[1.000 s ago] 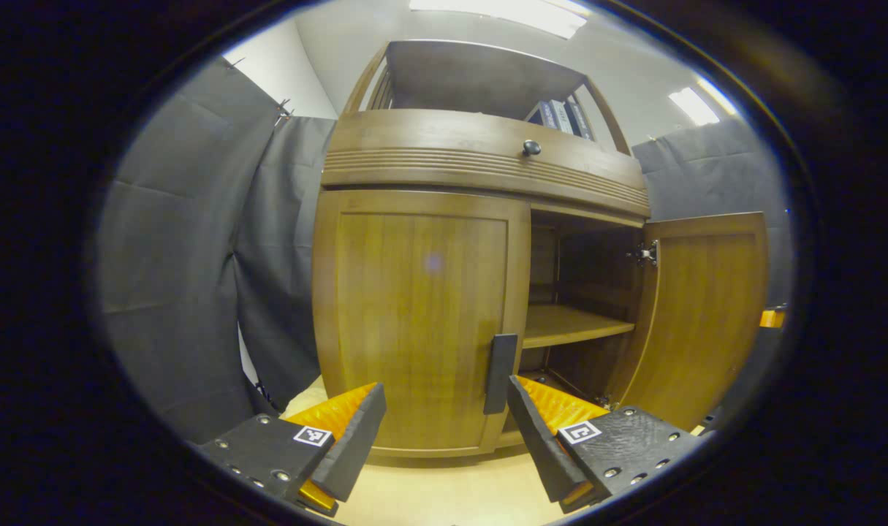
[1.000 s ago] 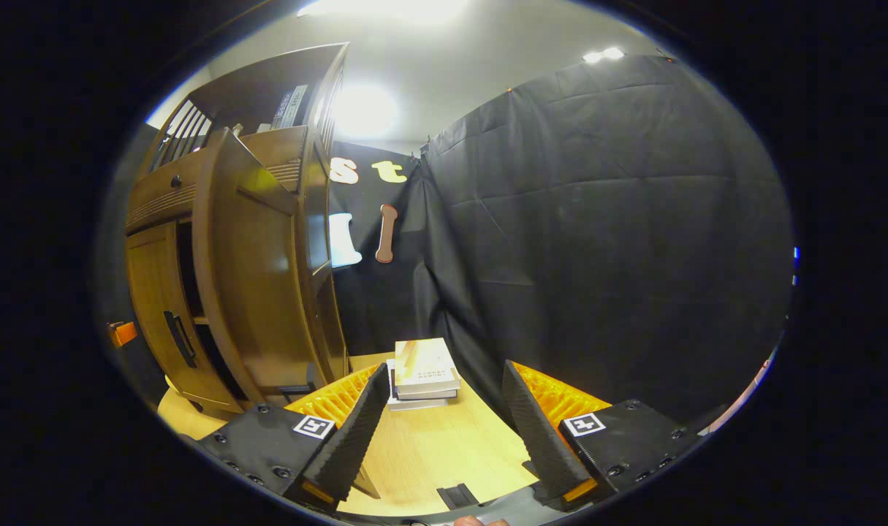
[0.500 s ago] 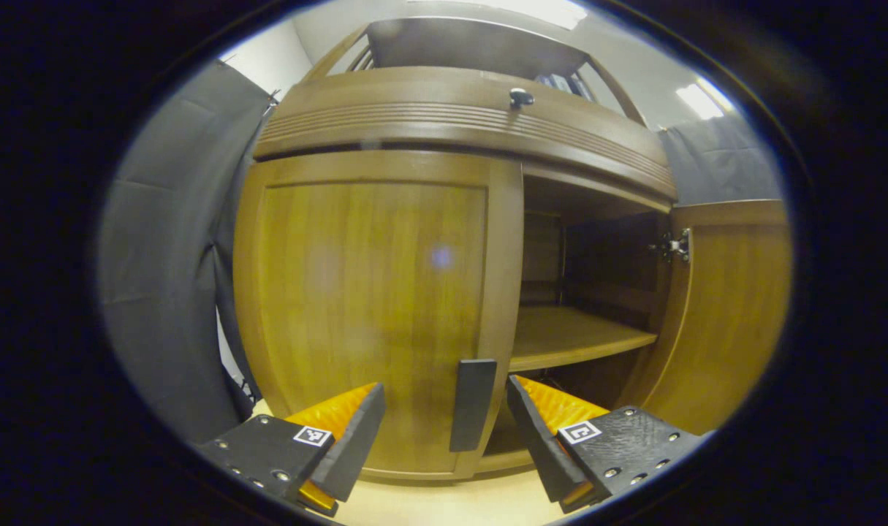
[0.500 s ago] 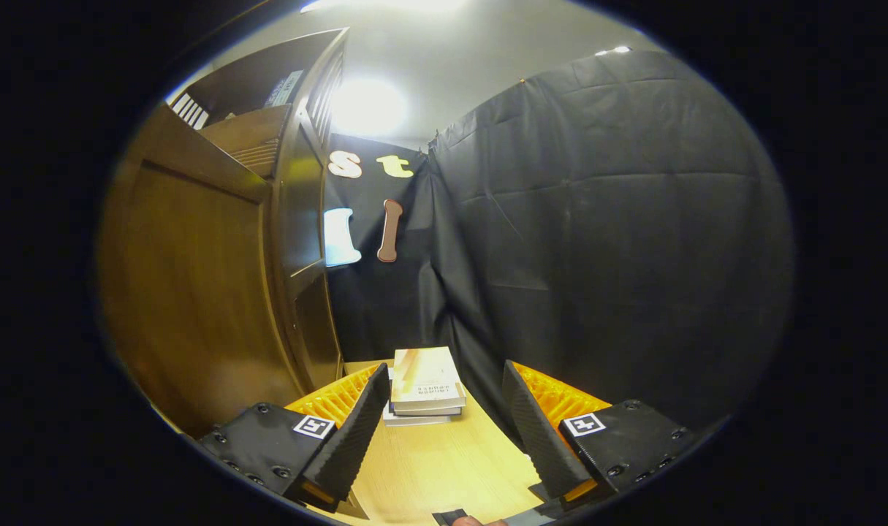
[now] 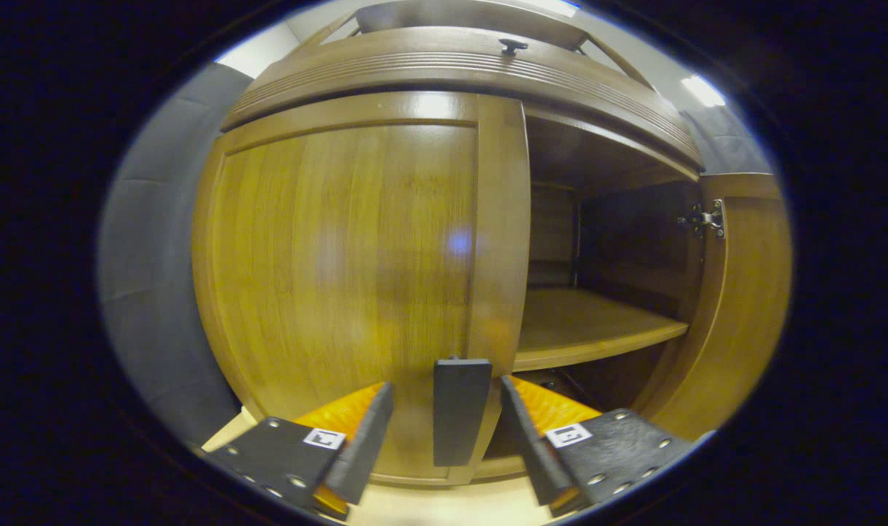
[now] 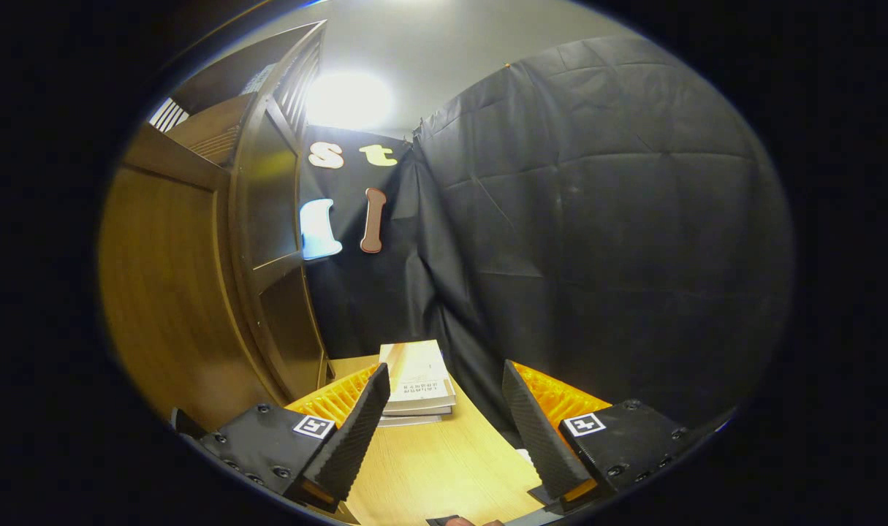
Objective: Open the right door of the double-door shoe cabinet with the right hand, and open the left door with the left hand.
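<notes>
Reaching for the second door is the step in hand: in the left gripper view the left gripper (image 5: 444, 438) has its fingers spread wide on either side of the dark upright handle (image 5: 460, 409) on the left door (image 5: 341, 263), with a gap on each side, so it has hold of nothing. That door looks shut, its free edge flush against the cabinet (image 5: 458, 62) frame, while the right door (image 5: 743, 292) stands swung out, baring a shelf (image 5: 582, 329) and a metal hinge (image 5: 703, 218). By my reading the right half of the task is done; the next move calls for the fingers to close on the handle and pull outward in an arc about the door's left edge. The right gripper view adds what the other lacks: the right gripper (image 6: 440, 431), fingers wide apart and empty, hovers over the pale worktop (image 6: 444, 467) near a small stack of books (image 6: 418, 380), with the open door's broad face (image 6: 166, 307) close at its left.
</notes>
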